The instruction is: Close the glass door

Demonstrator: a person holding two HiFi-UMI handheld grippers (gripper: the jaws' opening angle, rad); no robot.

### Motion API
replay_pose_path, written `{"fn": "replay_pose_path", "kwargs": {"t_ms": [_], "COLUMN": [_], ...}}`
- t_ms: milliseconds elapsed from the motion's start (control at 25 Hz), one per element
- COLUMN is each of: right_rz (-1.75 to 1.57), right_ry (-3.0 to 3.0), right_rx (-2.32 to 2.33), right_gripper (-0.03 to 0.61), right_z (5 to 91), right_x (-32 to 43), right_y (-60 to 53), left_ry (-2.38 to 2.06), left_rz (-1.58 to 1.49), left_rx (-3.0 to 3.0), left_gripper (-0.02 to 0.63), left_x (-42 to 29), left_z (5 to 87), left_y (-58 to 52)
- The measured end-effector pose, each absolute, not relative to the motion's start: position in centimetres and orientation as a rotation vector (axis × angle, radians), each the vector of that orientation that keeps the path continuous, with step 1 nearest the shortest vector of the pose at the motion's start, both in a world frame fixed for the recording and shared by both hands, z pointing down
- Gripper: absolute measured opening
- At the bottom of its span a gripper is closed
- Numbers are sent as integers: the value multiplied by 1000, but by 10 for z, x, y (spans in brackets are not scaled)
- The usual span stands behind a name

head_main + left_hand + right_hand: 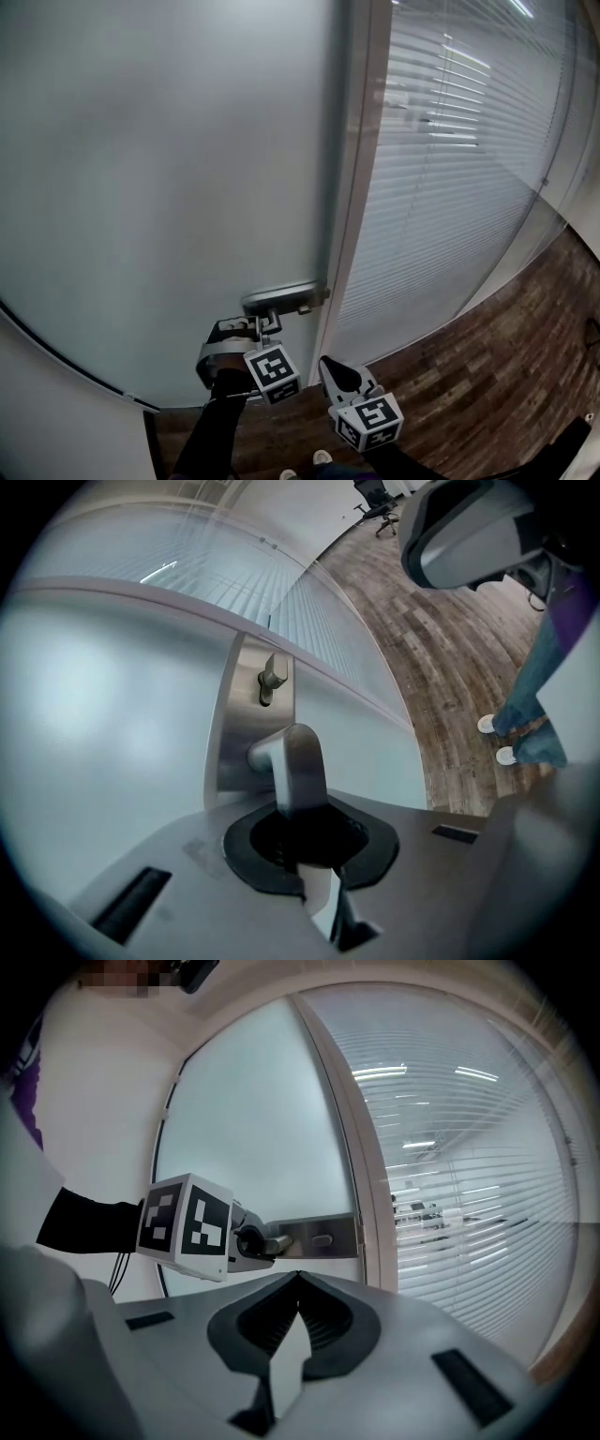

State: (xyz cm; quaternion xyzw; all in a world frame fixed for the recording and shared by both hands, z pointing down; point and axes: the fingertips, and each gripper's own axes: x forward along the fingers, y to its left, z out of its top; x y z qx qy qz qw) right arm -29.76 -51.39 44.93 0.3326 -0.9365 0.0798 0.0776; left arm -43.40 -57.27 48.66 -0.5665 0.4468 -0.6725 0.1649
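Observation:
The frosted glass door point(159, 187) fills the left of the head view, its edge against the pale door frame point(352, 187). A steel lever handle point(281, 298) juts from a backplate near that edge. My left gripper point(251, 328) reaches up from below and is shut on the handle. In the left gripper view the lever point(295, 761) runs straight into the hollow between the jaws of my left gripper point(305, 813). My right gripper point(328, 366) hangs lower right of the handle, apart from it. In its own view the right gripper point(298, 1279) is shut with nothing in it.
A glass wall with white blinds point(450, 169) stands right of the frame. Dark wooden floor point(487, 375) lies below it. A person's shoes point(497, 738) show on the floor. A white wall point(103, 1119) borders the door's far side.

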Motion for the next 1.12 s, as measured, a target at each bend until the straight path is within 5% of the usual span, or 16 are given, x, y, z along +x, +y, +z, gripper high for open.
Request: {"fn": "replay_pose_path", "kwargs": {"t_ms": [1120], "right_rz": [260], "right_ry": [-2819], "right_rx": [979], "right_gripper": [-9], "right_z": [449], "right_x": [-307], "right_y": [-543], "left_ry": [1312], "left_rz": [-1995], "left_rx": [-1620], "left_gripper": [2], "left_x": [-451], "left_z": [492], "left_y": [-589]}}
